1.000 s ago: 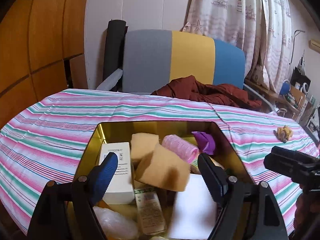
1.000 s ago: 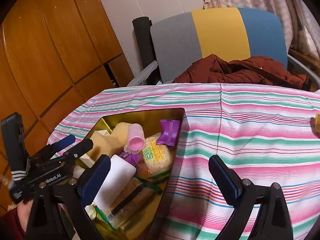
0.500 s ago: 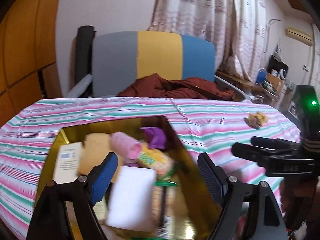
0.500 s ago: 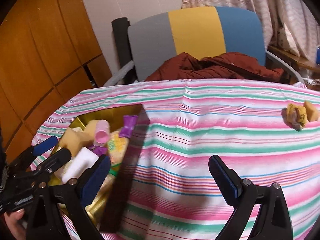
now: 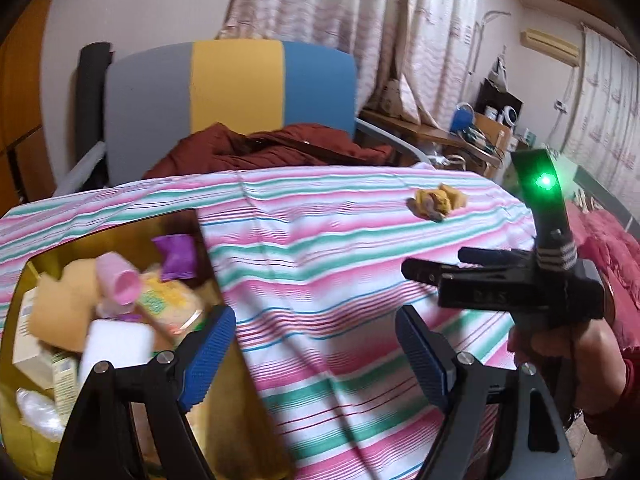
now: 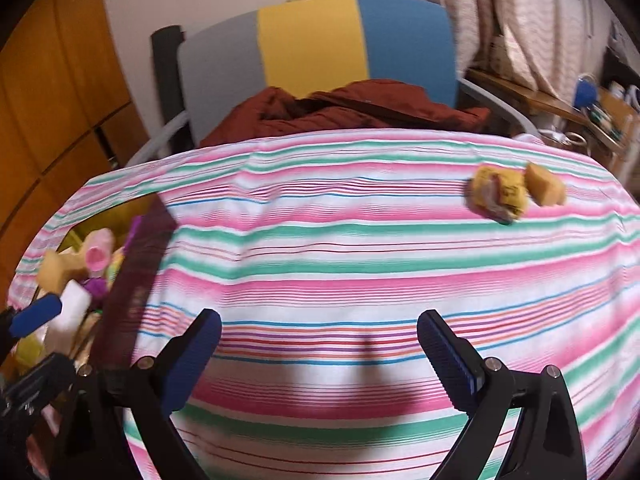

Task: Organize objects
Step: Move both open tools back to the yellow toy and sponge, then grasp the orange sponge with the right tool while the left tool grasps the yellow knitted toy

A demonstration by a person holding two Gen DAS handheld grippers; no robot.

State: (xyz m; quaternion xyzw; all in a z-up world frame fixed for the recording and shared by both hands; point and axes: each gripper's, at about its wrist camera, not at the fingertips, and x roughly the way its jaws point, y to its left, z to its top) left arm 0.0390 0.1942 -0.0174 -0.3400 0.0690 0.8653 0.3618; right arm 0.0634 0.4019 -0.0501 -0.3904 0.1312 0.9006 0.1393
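A gold tin box [image 5: 224, 264] at the table's left holds several items: a pink roller [image 5: 120, 280], a purple packet [image 5: 176, 256], tan sponges, a white block [image 5: 116, 344]. The box also shows in the right wrist view [image 6: 132, 280]. A yellow packet and a tan sponge [image 6: 516, 190] lie loose at the far right of the striped cloth, also in the left wrist view [image 5: 438, 202]. My left gripper [image 5: 316, 360] is open and empty beside the box's right wall. My right gripper [image 6: 318, 354] is open and empty over bare cloth; it also shows from the side in the left wrist view [image 5: 432, 270].
The table wears a pink, green and white striped cloth [image 6: 360, 260]. Behind it stands a grey, yellow and blue chair [image 5: 240, 88] with a dark red jacket [image 5: 272, 148] on it. Curtains and a cluttered shelf [image 5: 480, 128] are at the back right.
Both grippers have swung to the right, away from the box, so the loose yellow packet and sponge now sit nearer the middle of view. Both stay open and empty.
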